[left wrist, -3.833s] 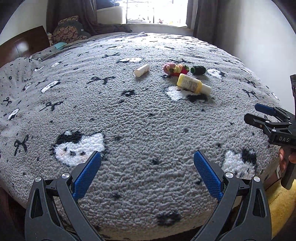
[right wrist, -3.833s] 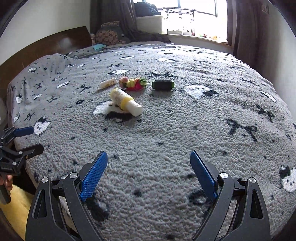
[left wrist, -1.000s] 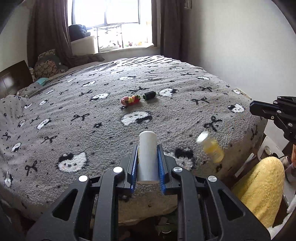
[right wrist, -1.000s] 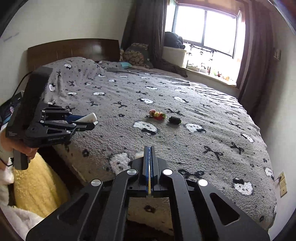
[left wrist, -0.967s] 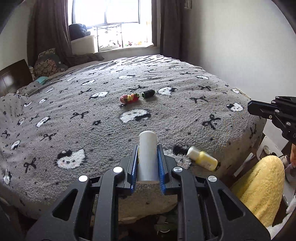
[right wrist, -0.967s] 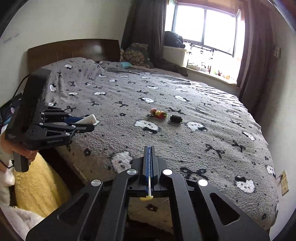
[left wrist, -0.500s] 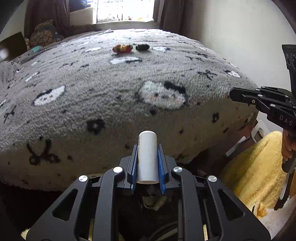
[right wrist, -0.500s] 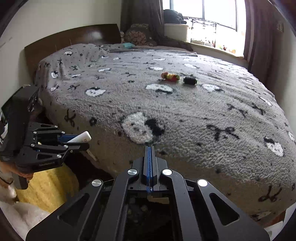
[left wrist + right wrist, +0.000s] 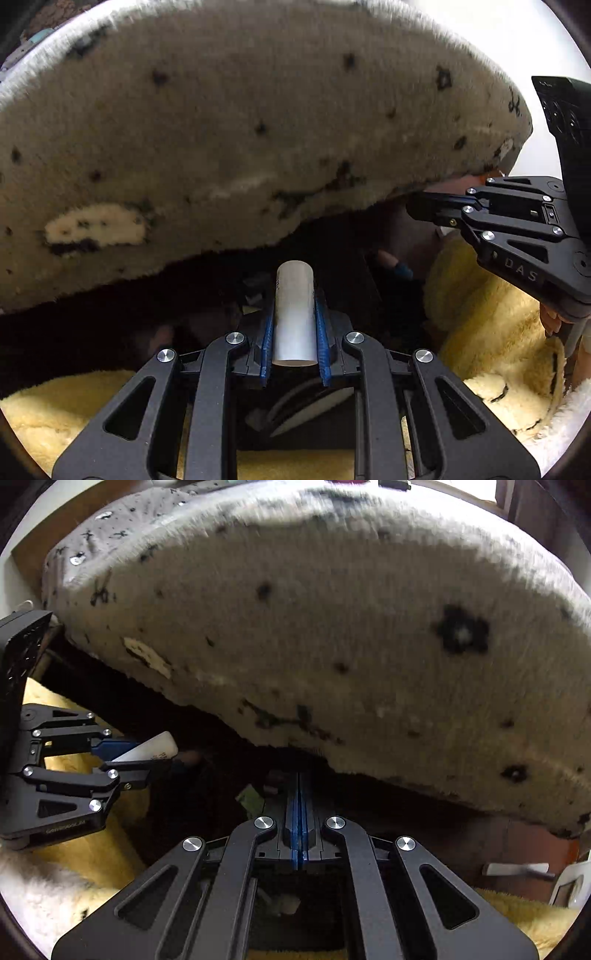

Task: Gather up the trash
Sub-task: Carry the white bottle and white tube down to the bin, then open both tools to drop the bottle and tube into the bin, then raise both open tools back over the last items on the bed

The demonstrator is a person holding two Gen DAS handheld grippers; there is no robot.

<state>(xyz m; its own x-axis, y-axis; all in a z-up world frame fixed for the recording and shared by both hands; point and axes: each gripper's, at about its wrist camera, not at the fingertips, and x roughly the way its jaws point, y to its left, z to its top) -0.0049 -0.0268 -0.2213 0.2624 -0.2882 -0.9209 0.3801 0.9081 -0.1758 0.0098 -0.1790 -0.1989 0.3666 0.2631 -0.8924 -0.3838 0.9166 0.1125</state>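
A white tube [image 9: 294,312] is pinched between the blue pads of the left gripper [image 9: 294,325], below the hanging edge of the grey blanket [image 9: 240,129]. The right gripper [image 9: 298,812] is seen pressed together on nothing. Yellow fleece [image 9: 491,332] lies beside it. The dark space under the blanket is hard to make out.
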